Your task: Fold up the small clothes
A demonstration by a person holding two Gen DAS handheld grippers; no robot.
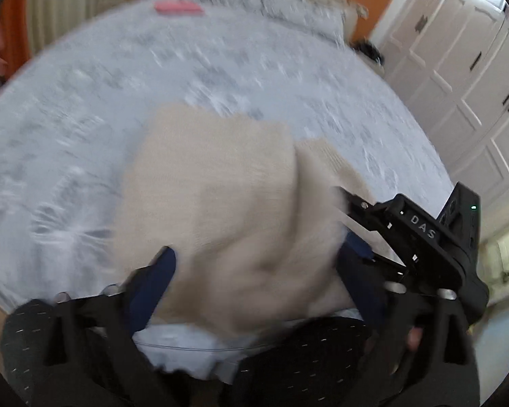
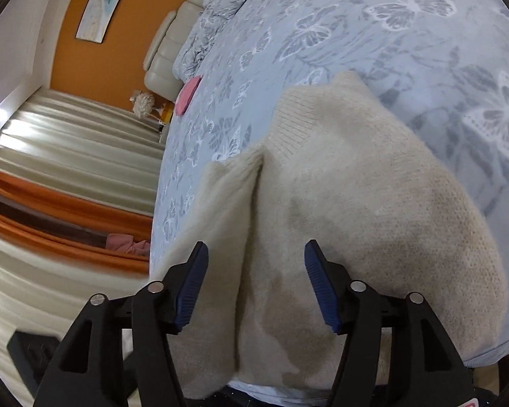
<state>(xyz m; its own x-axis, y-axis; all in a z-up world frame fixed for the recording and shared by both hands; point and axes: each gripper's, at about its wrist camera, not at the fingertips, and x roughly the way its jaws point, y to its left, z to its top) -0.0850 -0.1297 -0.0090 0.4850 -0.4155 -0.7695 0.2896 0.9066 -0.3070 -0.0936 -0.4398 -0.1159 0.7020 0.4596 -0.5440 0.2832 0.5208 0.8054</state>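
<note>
Your left hand-held gripper stands wide open, its blue pads spread to either side of the cream knitted sweater with nothing pressed between them. The left wrist view is smeared by blur, so the sweater's outline and folds are hard to read there, and its near edge is cut off behind the gripper's black frame. Your right hand-held gripper is also open, with the knit lying below the gap and the pads clear of it. In the left wrist view this gripper shows at the sweater's right edge, and its fingertips blur into the wool.

The sweater lies on the bed with the pale blue butterfly-print cover, close to the near edge, with one ribbed cuff or hem showing towards the far side. A fold or crease runs down its middle. Whether it is a sleeve laid over the body, you cannot tell. A small pink flat item lies well apart near the pillows, too small to identify.
</note>
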